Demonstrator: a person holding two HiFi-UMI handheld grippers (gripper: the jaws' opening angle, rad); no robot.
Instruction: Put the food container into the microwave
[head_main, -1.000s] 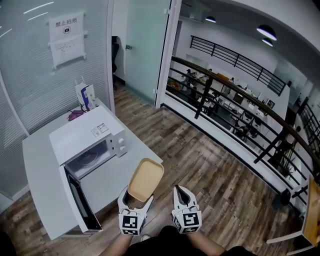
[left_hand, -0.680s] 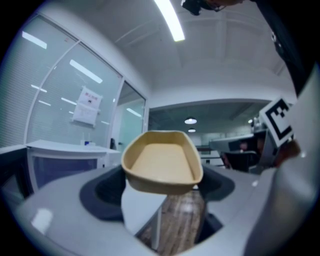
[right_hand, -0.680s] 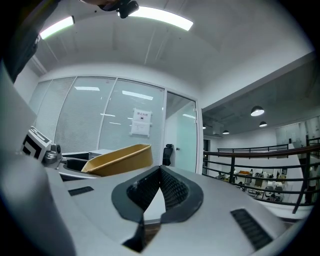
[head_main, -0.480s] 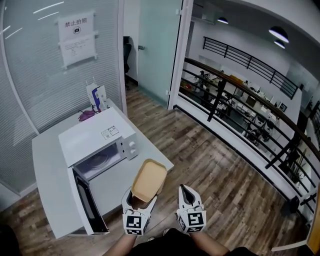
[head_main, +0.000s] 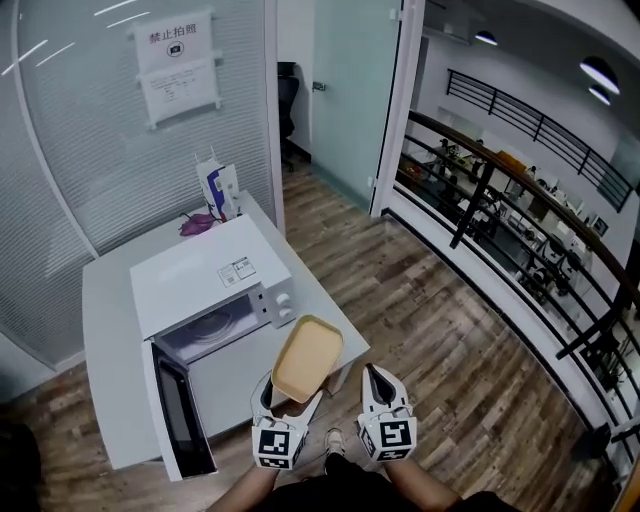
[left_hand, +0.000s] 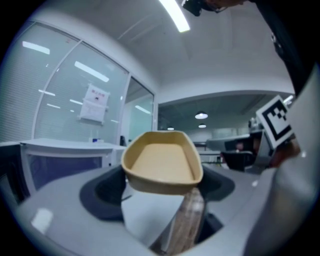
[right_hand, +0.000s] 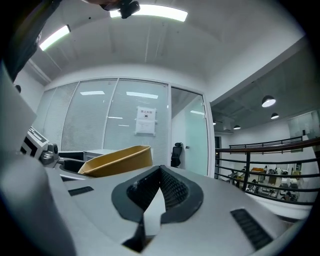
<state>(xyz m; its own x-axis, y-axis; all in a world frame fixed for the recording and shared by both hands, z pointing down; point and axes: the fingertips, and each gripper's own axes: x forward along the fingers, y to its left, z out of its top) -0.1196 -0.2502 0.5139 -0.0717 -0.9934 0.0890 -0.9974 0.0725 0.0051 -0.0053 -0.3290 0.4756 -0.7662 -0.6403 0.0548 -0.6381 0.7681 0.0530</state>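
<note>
A tan, empty food container (head_main: 306, 358) (left_hand: 162, 160) is held by its near rim in my left gripper (head_main: 285, 403), which is shut on it and keeps it tilted up over the table's front corner. The container's side also shows at the left of the right gripper view (right_hand: 117, 160). A white microwave (head_main: 210, 280) stands on the grey table (head_main: 105, 330), its door (head_main: 180, 420) swung open toward me and its cavity (head_main: 215, 330) exposed left of the container. My right gripper (head_main: 380, 388) (right_hand: 160, 192) hovers beside the left one, shut, with nothing in it.
A small carton (head_main: 220, 188) and a purple item (head_main: 198, 223) sit at the table's far end against the glass wall (head_main: 100, 150). To the right lie wood floor (head_main: 430, 330) and a black railing (head_main: 520, 210).
The view has shifted so the table and microwave sit further right and nearer. Both grippers keep their places, the left still holding the container.
</note>
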